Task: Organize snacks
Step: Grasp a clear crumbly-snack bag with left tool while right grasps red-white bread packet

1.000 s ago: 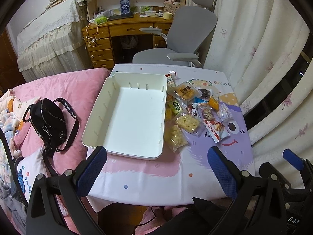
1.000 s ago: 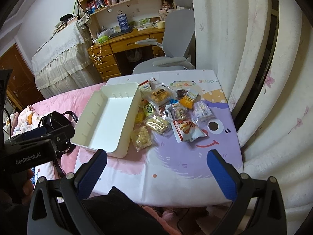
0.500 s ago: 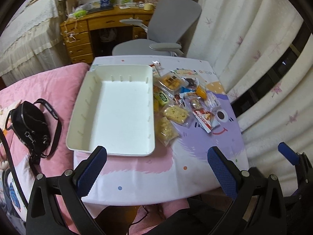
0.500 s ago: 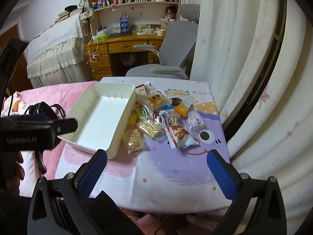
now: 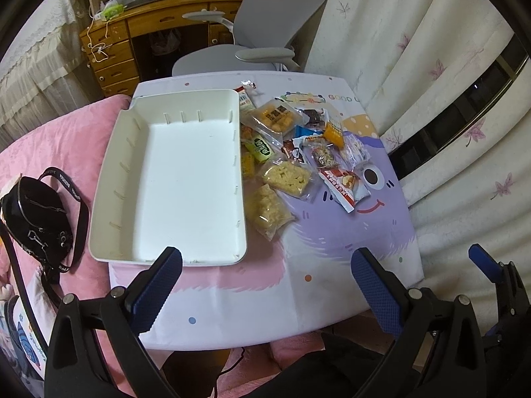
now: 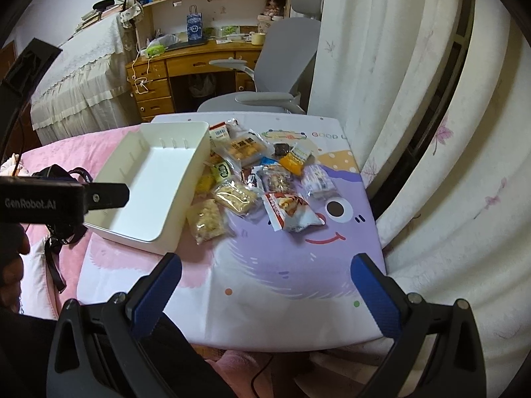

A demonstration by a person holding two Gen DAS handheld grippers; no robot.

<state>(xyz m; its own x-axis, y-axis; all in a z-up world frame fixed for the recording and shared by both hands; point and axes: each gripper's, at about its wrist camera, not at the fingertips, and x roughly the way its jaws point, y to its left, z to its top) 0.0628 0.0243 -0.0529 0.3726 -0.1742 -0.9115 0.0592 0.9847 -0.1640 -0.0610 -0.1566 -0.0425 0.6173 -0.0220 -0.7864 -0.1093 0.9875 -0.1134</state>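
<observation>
Tray [image 5: 172, 179] sitting on counter [image 5: 252, 298] left half, its left edge overhanging the bed [image 5: 66, 139]. Snack packets [image 5: 292, 152] lying in a cluster just right of tray, nearest ones touching its right wall. Bag [image 5: 33, 219] lying on bed, left of tray. Chair [image 5: 265, 33] standing behind counter, desk [image 5: 159, 26] farther back.

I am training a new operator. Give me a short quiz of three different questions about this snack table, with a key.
1. True or false: the white tray already holds snacks.
2. On which side of the tray does the snack pile lie, seen from the left wrist camera? A left, B right, C inside.
3. Fill in: both the left gripper and the right gripper are ____.

Key: 1 false; 2 B; 3 open.
</observation>
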